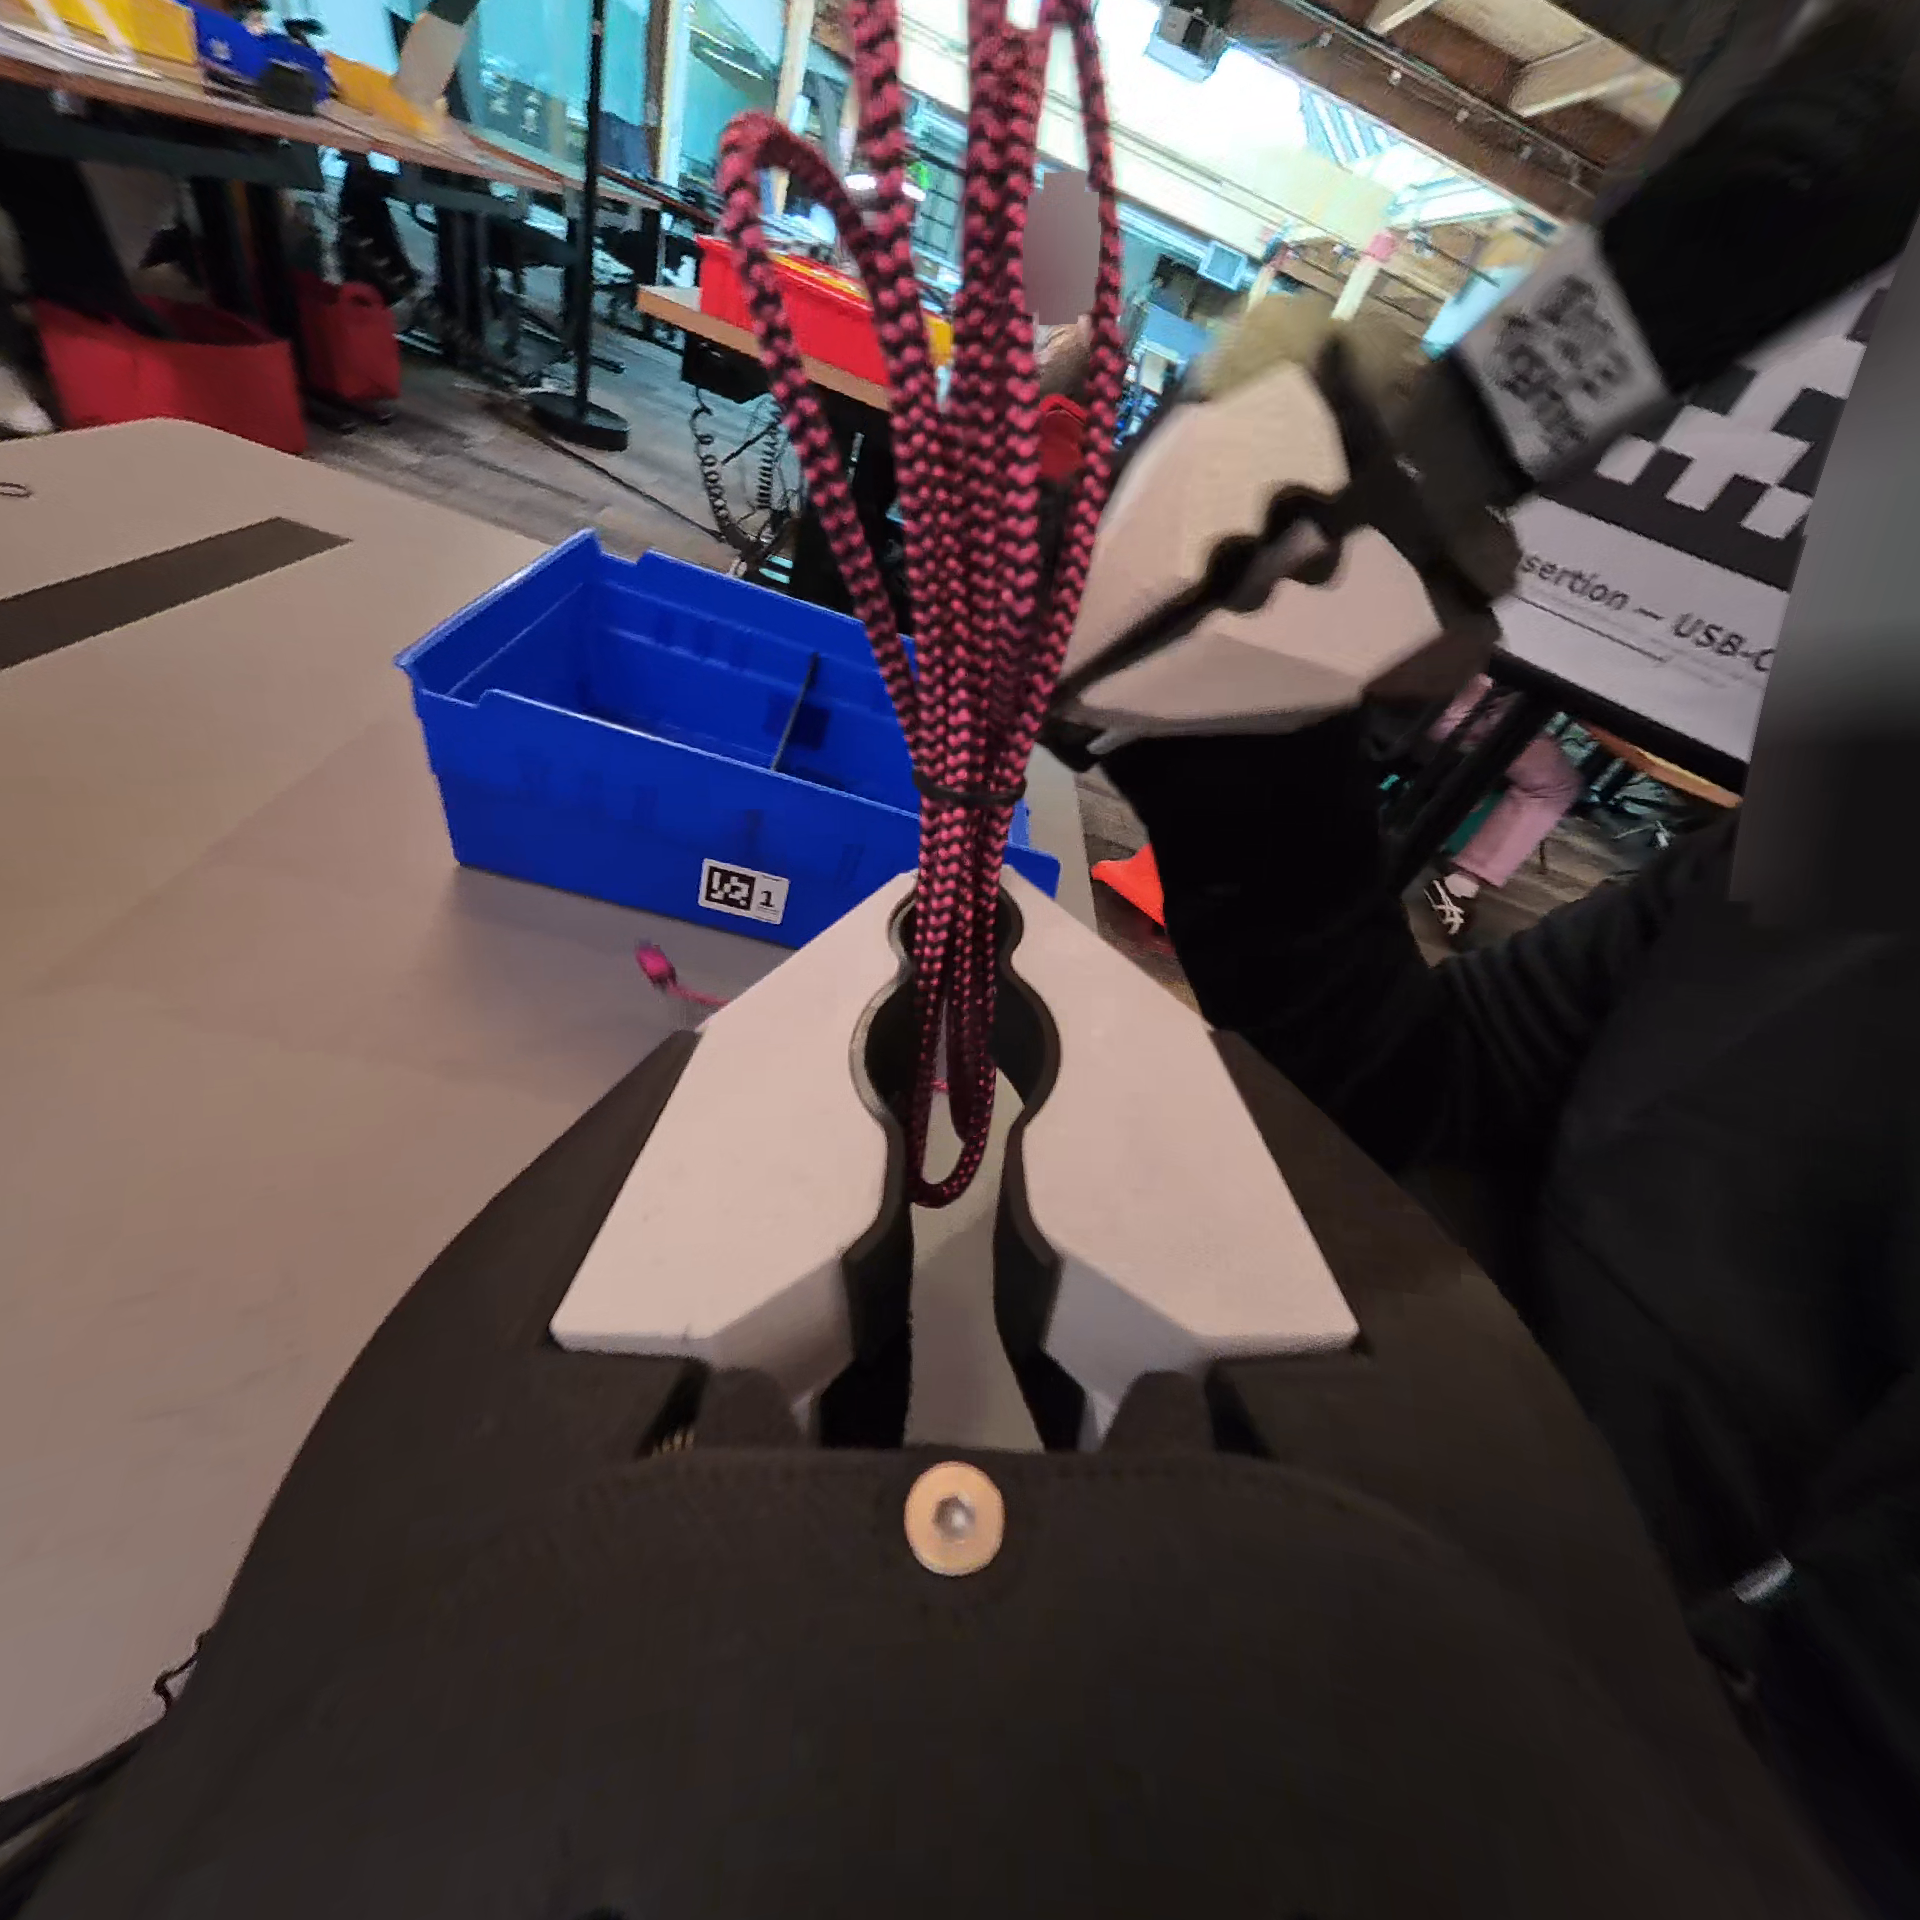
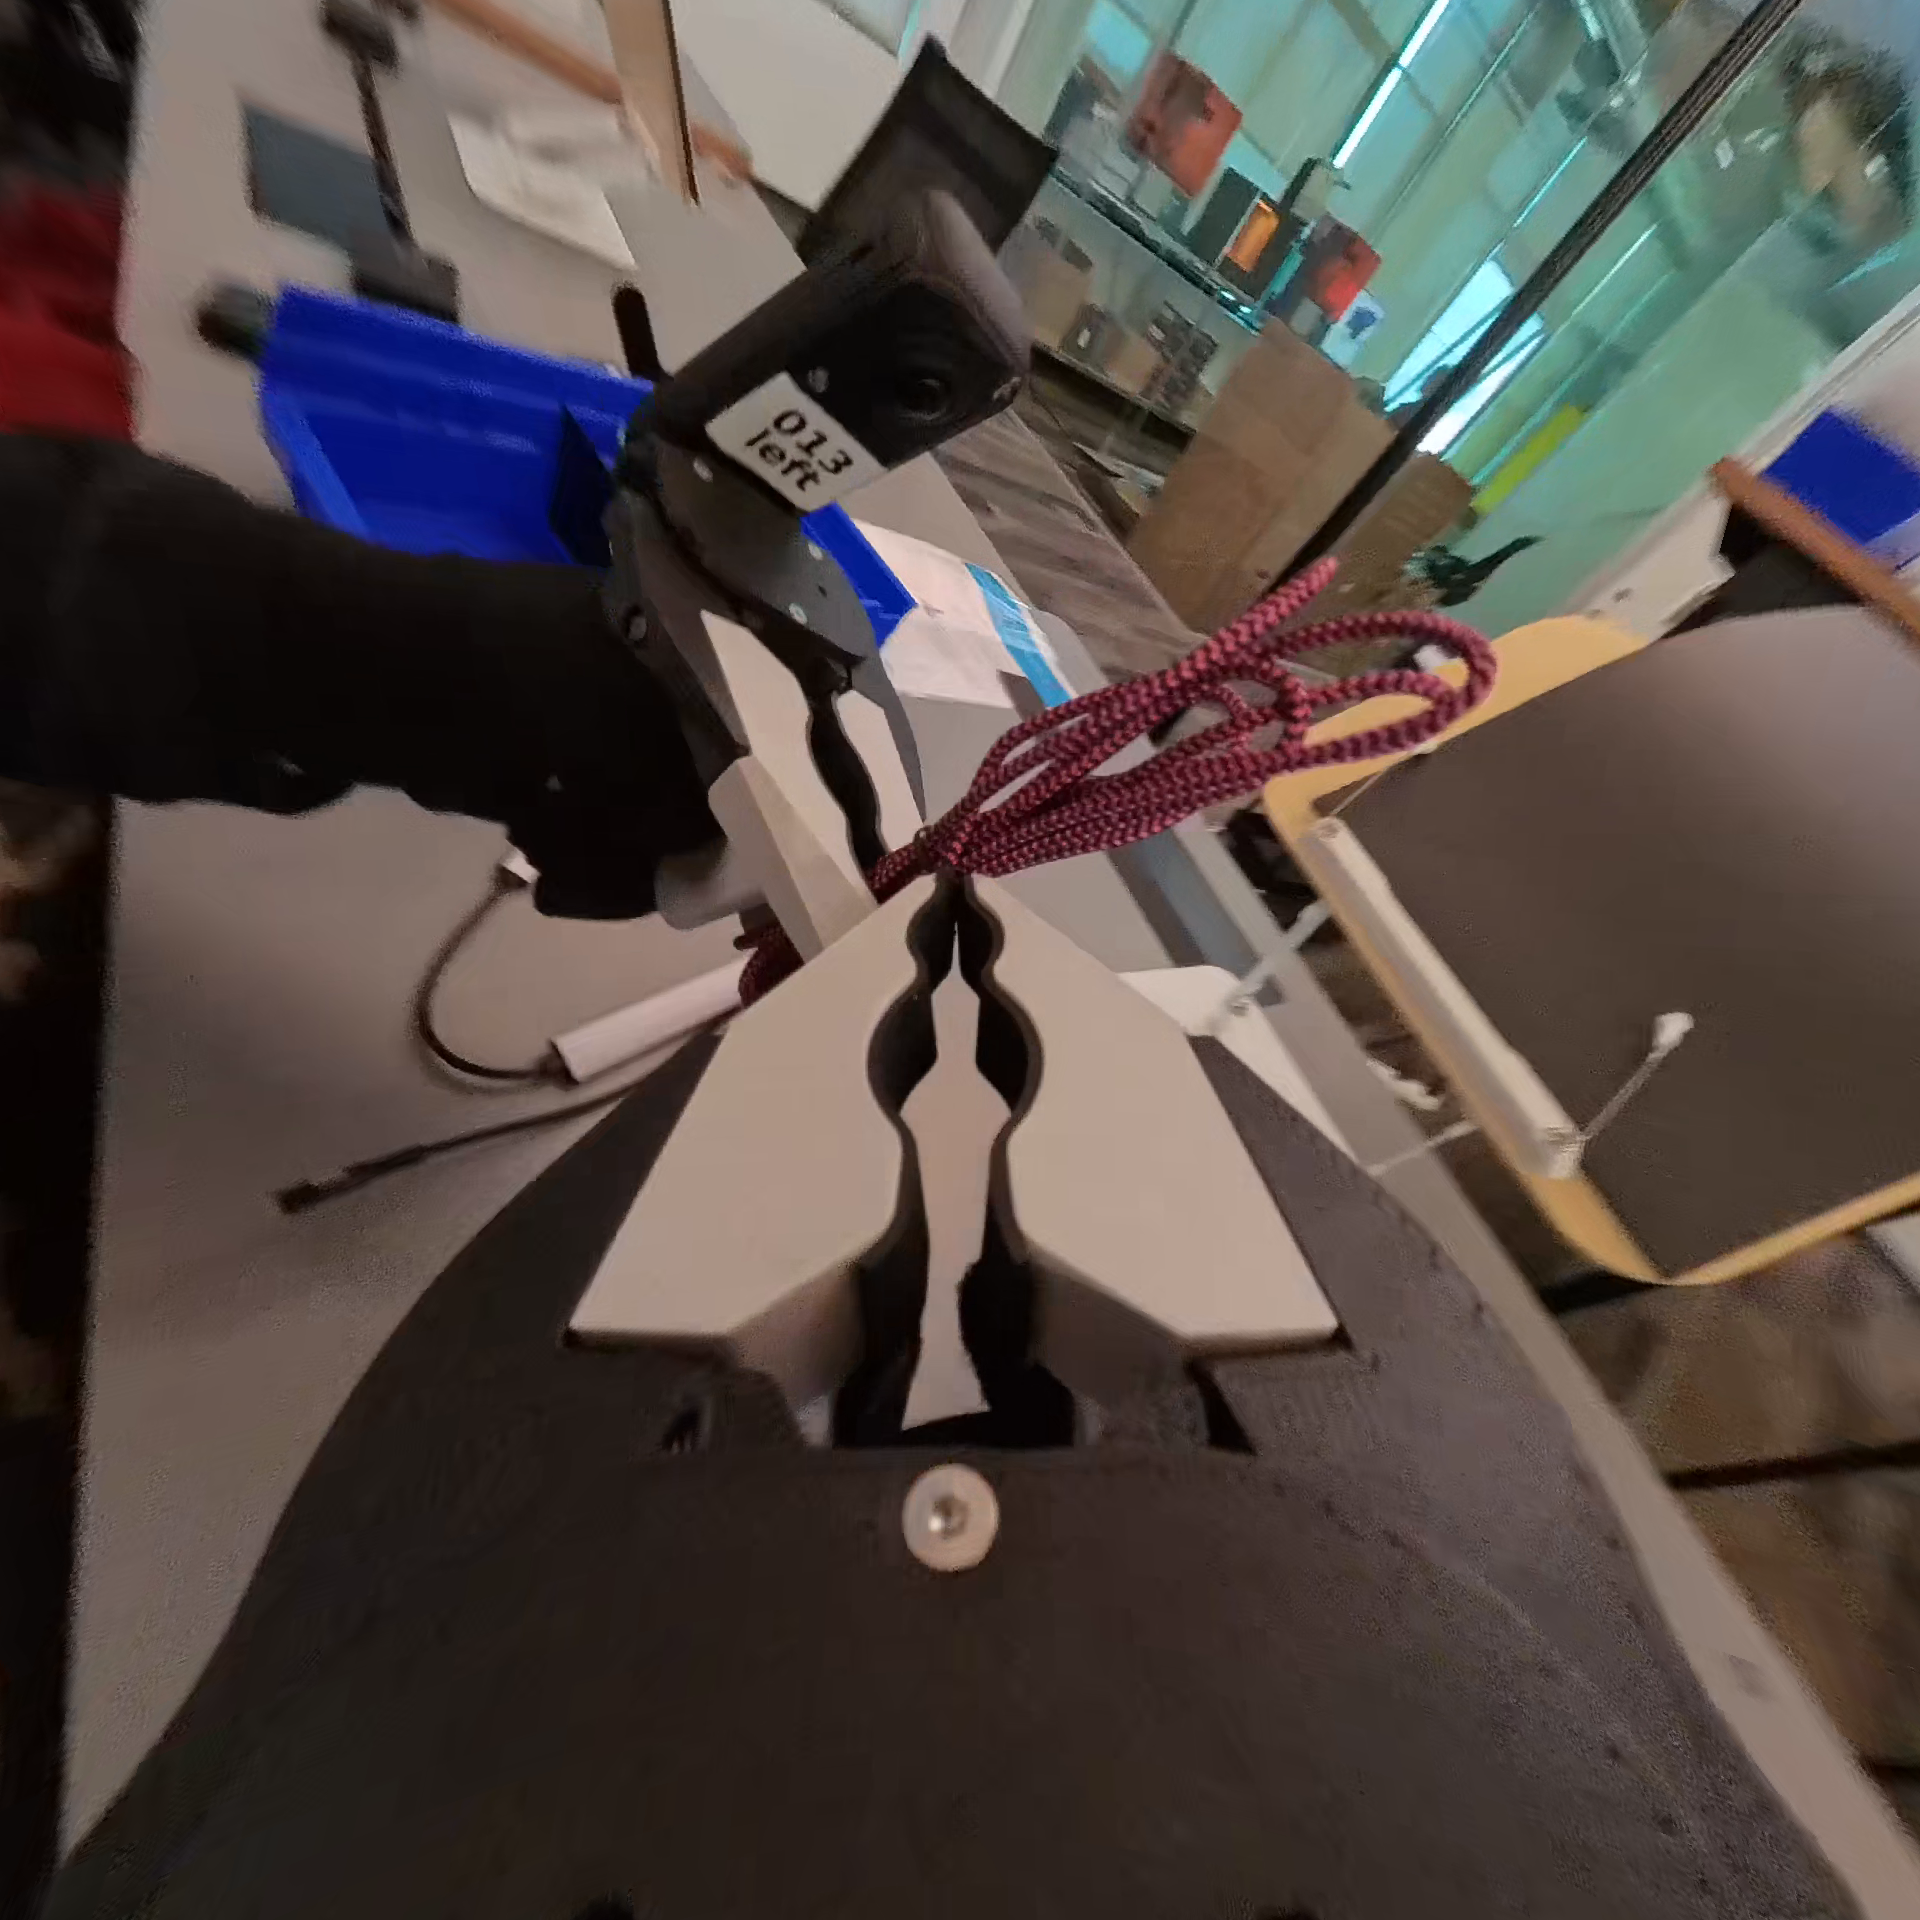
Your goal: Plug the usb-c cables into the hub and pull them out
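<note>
The left gripper (image 1: 951, 914) is squeezed tight on a bundle of pink and black braided cable (image 1: 961, 582). The cable stands up out of the gripper's tips, and its loops fan out at the top. A thin black tie (image 1: 966, 798) wraps around the bundle just above the tips. The bottom loop of the cable hangs down in the gap between the two grey fingers (image 1: 769, 1143). The right gripper (image 1: 1081, 707) comes in from the side with its tips pressed together, and they touch the bundle near the tie. In the right wrist view, the right gripper (image 2: 954, 894) has its tips closed right at the cable (image 2: 1174, 738), but the picture is too blurry to tell if it is pinching a strand. The left gripper (image 2: 862, 862) is just beside it, held by a hand in a black glove (image 2: 540, 727). A blue bin (image 1: 665, 748) sits on the grey counter (image 1: 239, 1039), near its far edge. A small pink plug (image 1: 657, 966) lies on the counter just in front of the bin.
</note>
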Motion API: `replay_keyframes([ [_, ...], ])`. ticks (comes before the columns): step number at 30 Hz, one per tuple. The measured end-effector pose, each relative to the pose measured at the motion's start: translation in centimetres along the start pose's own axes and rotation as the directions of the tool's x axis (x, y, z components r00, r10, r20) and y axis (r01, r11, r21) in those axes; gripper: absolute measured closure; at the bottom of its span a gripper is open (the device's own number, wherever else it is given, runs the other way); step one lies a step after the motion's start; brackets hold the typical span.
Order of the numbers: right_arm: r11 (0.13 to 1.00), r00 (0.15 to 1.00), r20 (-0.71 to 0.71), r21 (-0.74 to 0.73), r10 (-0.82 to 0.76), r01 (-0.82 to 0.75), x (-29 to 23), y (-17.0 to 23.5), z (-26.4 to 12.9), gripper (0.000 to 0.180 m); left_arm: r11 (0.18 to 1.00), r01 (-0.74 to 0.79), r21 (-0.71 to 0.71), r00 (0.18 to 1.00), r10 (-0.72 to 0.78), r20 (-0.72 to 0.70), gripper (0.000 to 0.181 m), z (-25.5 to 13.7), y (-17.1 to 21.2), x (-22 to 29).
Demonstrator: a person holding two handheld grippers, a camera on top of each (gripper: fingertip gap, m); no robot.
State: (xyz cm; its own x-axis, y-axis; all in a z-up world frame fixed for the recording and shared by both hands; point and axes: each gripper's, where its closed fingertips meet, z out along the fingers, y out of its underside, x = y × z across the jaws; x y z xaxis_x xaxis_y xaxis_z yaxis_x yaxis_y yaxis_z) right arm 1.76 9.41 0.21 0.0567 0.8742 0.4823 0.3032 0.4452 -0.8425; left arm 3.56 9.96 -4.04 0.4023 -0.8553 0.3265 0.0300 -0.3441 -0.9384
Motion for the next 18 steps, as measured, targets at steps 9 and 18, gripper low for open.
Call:
replay_keyframes([
  [9, 0.956, 0.959, -0.071, -0.126, -0.275, 0.265, -1.3, 0.8, 0.8, 0.180, 0.996, 0.076, 0.052, 0.997, -0.077, 0.026, 0.177, -0.3, -0.8, -0.2],
  [18, 0.990, 0.998, 0.018, 0.129, 0.056, -0.058, 0.0, -0.3, -0.7, 0.177, 0.991, 0.064, 0.120, 0.998, -0.062, -0.024, 0.177, -1.0, -1.6, 0.0],
])
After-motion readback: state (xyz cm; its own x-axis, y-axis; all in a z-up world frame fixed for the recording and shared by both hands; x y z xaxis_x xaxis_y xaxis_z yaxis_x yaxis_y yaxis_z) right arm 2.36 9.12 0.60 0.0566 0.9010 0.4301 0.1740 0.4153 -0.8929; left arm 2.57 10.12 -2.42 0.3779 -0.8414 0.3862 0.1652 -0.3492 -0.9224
